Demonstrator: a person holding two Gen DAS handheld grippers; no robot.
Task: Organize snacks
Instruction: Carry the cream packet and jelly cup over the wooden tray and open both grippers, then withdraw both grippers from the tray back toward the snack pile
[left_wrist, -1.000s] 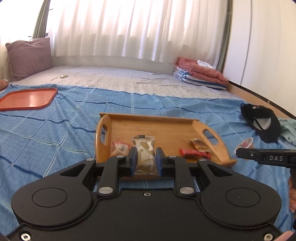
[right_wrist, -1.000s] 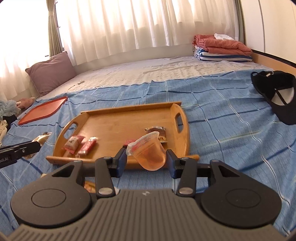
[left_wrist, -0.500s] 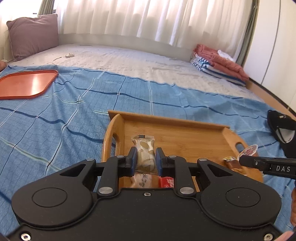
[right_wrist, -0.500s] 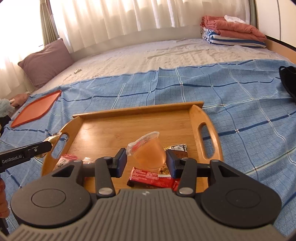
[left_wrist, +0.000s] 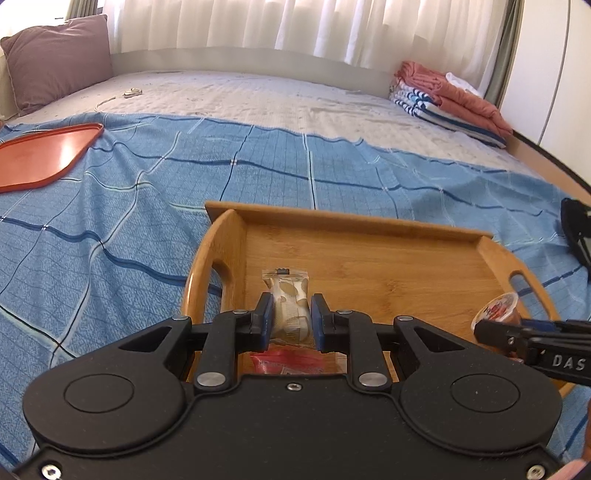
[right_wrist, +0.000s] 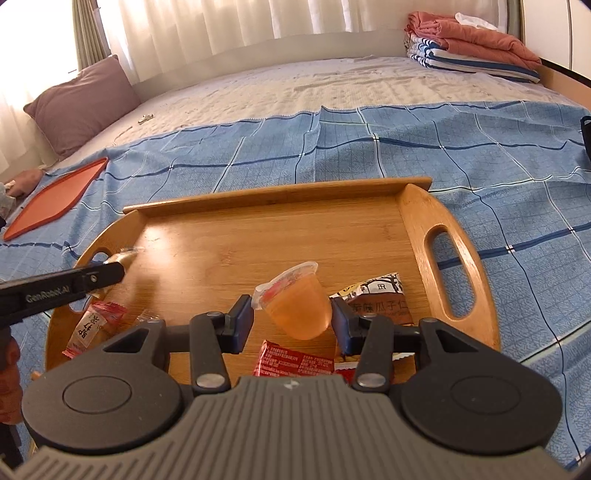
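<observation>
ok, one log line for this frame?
left tool: shut on wafer pack | right tool: shut on jelly cup | both over wooden tray | not released

On the bed, the wooden tray (right_wrist: 417, 206) lies on the checked blanket (right_wrist: 480, 155). From the tray, the flat tray (right_wrist: 55, 192) lies at ten o'clock, the pillow (right_wrist: 81, 99) beyond it, and the folded laundry (right_wrist: 476, 48) at one o'clock. Snack packets (right_wrist: 373, 299) lie along the tray's six o'clock edge.

We note a smooth, satin-finished bamboo-wood tray (right_wrist: 413, 236), a woven blue checked cloth bedspread (right_wrist: 461, 155) and a glossy clear plastic jelly cup (right_wrist: 299, 306).
</observation>
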